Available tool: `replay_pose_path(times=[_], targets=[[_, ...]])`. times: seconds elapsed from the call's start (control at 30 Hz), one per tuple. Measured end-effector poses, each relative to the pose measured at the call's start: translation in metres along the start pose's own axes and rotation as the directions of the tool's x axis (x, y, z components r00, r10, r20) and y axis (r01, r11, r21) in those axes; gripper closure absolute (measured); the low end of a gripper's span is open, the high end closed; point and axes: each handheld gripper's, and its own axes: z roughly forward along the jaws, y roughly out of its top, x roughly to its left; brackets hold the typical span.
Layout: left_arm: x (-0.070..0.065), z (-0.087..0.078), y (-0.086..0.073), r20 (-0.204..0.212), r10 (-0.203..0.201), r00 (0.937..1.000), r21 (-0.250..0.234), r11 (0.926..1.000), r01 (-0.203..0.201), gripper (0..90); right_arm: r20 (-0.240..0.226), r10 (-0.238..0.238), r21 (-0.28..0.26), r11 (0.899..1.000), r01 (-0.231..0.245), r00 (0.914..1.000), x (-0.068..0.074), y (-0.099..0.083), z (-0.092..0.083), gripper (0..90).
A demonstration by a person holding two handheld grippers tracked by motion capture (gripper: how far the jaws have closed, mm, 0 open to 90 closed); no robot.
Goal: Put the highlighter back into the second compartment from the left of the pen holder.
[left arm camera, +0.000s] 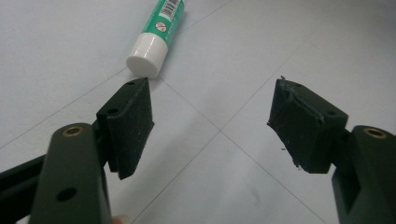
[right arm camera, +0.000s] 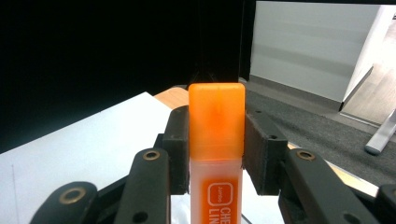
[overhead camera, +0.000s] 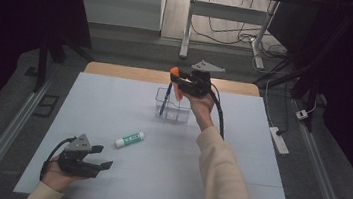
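Holding an orange marker [right arm camera: 216,140] clamped in right tongs [overhead camera: 182,82], long axis near upright, tilted, directly above clear box [overhead camera: 182,115] already containing blue pen [overhead camera: 165,101]. Left tongs [overhead camera: 100,156] released, idle near glue stick [overhead camera: 129,139], well apart from box.

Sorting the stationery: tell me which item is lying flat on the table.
The green-and-white glue stick. The orange highlighter is held aloft in the right gripper, and the blue pen stands in the clear container.
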Motion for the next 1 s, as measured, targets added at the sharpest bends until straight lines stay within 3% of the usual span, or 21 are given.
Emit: replay_pose_path(times=[0.3, 0.5, 0.57, 0.7, 1.0], targets=[[0.002, 0.001, -0.001, 0.0, -0.004, 1.0, 0.005, 1.0, 0.004, 30.2, 0.004, 0.027, -0.004, 1.0, -0.027, 0.9996, -0.007, -0.008, 0.01, 63.8], [0.002, 0.001, -0.001, -0.002, -0.005, 1.0, 0.006, 1.0, 0.005, 30.2, 0.004, 0.029, 0.037, 0.999, -0.029, 0.9996, -0.007, -0.014, 0.012, 59.4], [0.003, 0.001, -0.001, -0.003, -0.005, 1.0, 0.005, 1.0, 0.005, 30.2, 0.017, 0.036, 0.039, 0.999, -0.037, 0.9992, -0.007, -0.015, 0.01, 54.8], [0.002, 0.001, -0.001, -0.005, -0.005, 1.0, 0.009, 0.9999, 0.005, 30.2, -0.005, 0.052, 0.06, 0.997, -0.052, 0.9986, -0.008, -0.016, 0.002, 51.4], [0.004, 0.001, -0.001, -0.012, -0.009, 0.9999, 0.004, 0.9999, 0.009, 30.2, -0.027, 0.021, 0.083, 0.996, -0.018, 0.9994, -0.006, -0.024, -0.019, 48.6]])
